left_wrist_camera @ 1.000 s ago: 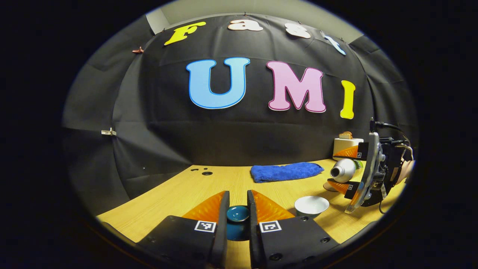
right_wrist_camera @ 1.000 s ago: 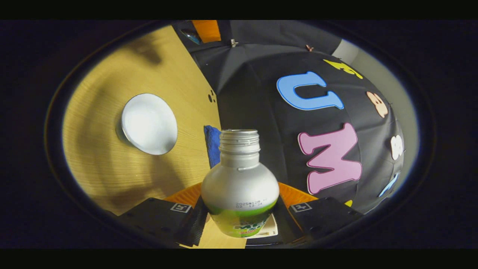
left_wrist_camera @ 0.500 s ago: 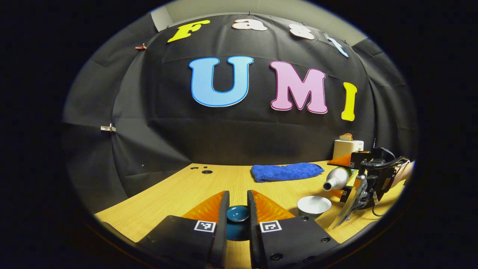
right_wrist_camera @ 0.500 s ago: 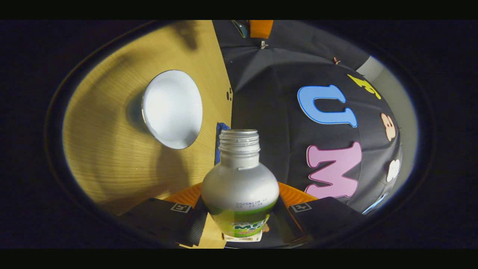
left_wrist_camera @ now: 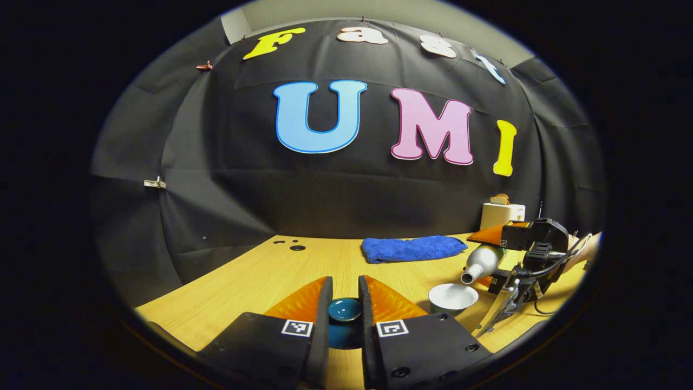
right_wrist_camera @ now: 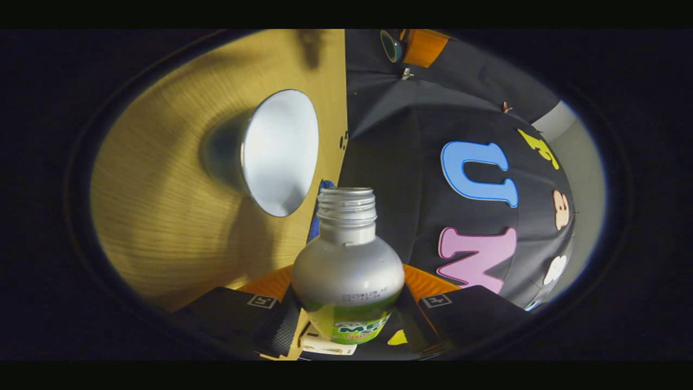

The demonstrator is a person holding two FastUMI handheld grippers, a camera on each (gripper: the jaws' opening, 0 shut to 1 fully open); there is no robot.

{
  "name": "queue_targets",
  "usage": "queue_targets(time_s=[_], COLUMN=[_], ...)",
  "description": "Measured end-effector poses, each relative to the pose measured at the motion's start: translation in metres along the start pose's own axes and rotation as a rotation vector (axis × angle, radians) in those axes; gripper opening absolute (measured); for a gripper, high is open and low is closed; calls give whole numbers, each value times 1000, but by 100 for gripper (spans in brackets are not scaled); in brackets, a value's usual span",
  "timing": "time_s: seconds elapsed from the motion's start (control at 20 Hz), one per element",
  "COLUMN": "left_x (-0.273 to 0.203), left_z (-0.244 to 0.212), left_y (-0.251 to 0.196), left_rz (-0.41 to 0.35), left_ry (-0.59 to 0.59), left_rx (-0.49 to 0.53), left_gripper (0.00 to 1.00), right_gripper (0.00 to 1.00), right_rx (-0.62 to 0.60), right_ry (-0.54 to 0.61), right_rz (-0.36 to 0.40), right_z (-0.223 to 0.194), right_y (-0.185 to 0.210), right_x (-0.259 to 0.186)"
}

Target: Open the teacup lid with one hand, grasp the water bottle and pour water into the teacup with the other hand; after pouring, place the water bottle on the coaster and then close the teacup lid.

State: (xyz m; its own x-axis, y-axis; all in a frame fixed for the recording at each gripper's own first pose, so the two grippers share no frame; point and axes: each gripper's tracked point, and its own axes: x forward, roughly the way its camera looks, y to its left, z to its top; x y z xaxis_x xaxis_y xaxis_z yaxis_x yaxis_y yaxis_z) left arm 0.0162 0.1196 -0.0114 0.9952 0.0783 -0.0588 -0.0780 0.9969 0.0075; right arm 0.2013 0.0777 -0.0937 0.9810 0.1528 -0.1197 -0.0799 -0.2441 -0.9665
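Pouring step: the right gripper point(right_wrist_camera: 346, 311) pinches the water bottle point(right_wrist_camera: 347, 281), tipped mouth-down just above the teacup point(left_wrist_camera: 453, 298). Left gripper point(left_wrist_camera: 344, 311) pinches the lid point(left_wrist_camera: 345, 310) beside the teacup. Next, tilt further over the rim.

The tilted water bottle point(left_wrist_camera: 481, 262) in the right tool point(left_wrist_camera: 490, 259) blocks the way down to the teacup point(left_wrist_camera: 453, 298). Bare worktop point(left_wrist_camera: 281, 271) lies open left of the blue towel point(left_wrist_camera: 413, 248) by the wall.
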Motion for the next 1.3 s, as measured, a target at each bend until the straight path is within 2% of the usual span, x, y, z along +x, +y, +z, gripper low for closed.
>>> queue_targets(time_s=[0.1, 0.15, 0.2, 0.3, 0.35, 0.6, 0.65, 0.7, 1.0, 1.05, 1.1, 1.25, 1.3], left_x=[-1, -1, 0, -1, -1, -3, -4, -4, -7, -8, -8, -10, -10], left_z=[0, -1, -3, -4, -3, -4, -4, -5, -8, -7, -6, -7, -7], left_y=[1, 1, 0, -1, -2, 1, 2, 2, 2, 3, 4, 7, 8], left_rz=[2, 1, -3, -12, -16, -15, -13, -13, -20, -19, -18, -12, -10], left_ry=[0, 2, 7, 13, 11, 14, 14, 16, 27, 26, 24, 21, 22], left_rx=[-5, -8, -10, -15, -16, -13, -15, -18, -26, -25, -26, -27, -27], left_gripper=[31, 26, 29, 26, 29, 29, 31, 29, 29, 29, 29, 29, 31], right_gripper=[81, 81, 81, 80, 80, 80, 84, 80, 80, 84, 80, 81, 80], right_rx=[-46, -70, -83, -85, -90, -121, -131, -137, -173, -174, -177, -190, -198], right_ry=[-12, -11, -7, -5, -7, -12, -14, -15, -33, -36, -37, -42, -48], right_rz=[-8, -16, -20, -19, -25, -32, -35, -37, -56, -55, -59, -75, -79], right_z=[3, 3, 2, 0, 2, 2, 1, 1, 4, 5, 5, 7, 8], right_y=[-2, -2, -2, -1, -2, -4, -5, -5, -8, -8, -9, -11, -12], right_x=[1, 1, 1, 2, 3, 4, 3, 3, 6, 6, 6, 6, 5])
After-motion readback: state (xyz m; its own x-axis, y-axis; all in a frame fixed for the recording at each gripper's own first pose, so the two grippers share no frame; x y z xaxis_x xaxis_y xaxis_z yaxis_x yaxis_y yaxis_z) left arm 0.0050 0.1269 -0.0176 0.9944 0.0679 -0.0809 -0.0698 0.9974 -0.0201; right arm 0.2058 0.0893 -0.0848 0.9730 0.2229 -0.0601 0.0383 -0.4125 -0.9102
